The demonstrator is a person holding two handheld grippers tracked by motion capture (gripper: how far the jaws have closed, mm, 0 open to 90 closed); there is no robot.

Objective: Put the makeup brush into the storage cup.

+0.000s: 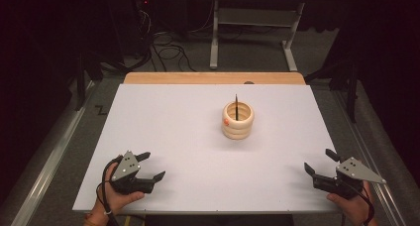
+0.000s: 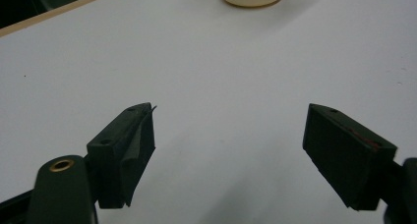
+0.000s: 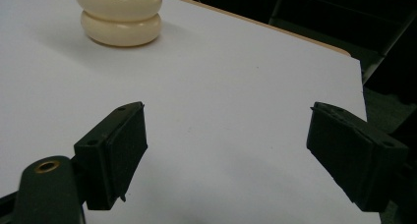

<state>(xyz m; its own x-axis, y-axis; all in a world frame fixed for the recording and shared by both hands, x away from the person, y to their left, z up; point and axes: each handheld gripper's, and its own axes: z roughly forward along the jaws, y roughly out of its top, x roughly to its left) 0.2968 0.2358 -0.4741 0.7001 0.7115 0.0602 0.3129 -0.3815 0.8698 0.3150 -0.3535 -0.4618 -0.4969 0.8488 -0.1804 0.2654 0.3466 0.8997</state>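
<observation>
Resting at near corners | left gripper (image 1: pixel 152 166) jaws wide apart, holding nothing | right gripper (image 1: pixel 318 161) same, empty | ring stack (image 1: pixel 237 120) on peg (image 1: pixel 236 107), center-far of white table (image 1: pixel 163 122), well apart from both | probably waiting position, reach is free.

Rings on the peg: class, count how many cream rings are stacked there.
3 cream rings, stacked one on another around the dark peg, past the table's middle. Both grippers sit open at the near edge.

Right gripper (image 3: pixel 226 150): jaws wide apart, nothing between; 
Ring stack (image 3: pixel 118 15): cream, upper left on white table (image 3: pixel 236 86)
</observation>
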